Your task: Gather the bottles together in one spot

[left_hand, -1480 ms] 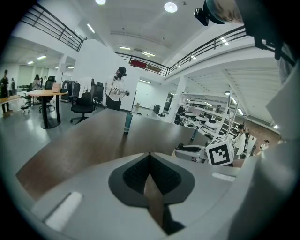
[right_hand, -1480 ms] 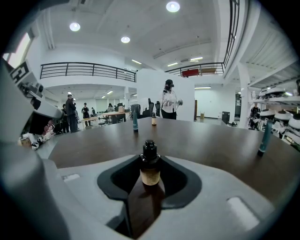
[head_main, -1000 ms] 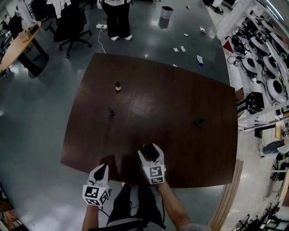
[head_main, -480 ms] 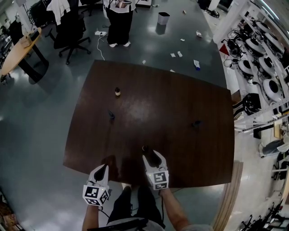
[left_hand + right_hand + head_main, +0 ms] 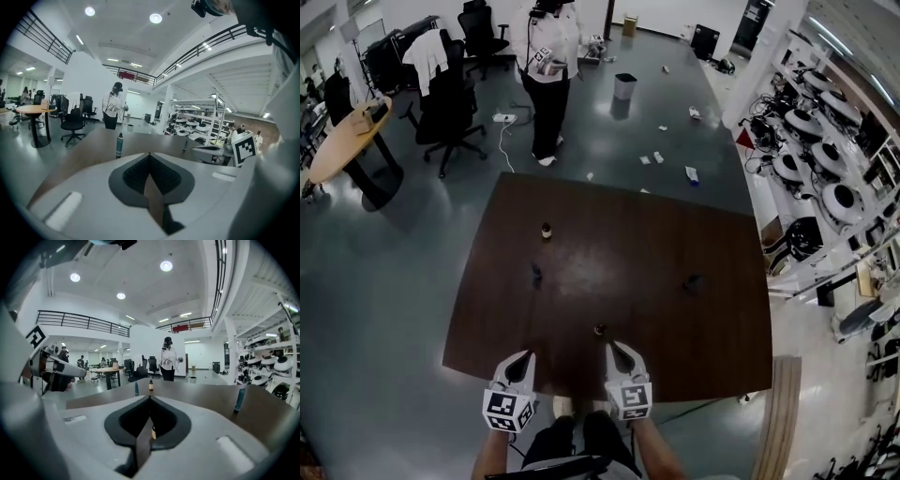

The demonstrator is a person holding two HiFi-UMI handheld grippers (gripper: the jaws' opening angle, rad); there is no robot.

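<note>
Counting four bottles (image 5: 547,230) apart on one table (image 5: 712,234), we hold two grippers. Our left gripper (image 5: 523,359) is closed, empty; our right gripper (image 5: 616,349) has just closed on nothing.

- The nearest bottle (image 5: 600,330) stands on the surface (image 5: 628,244), just ahead of your right tool (image 5: 616,349).
- The mid-left bottle (image 5: 536,274) stands farther back and to its left, and the far-left bottle (image 5: 547,230) stands behind that.
- The right-hand bottle (image 5: 692,280) stands well apart, over to the right.
- Your left tool (image 5: 523,358) sits left of your right tool, at the near edge.
</note>
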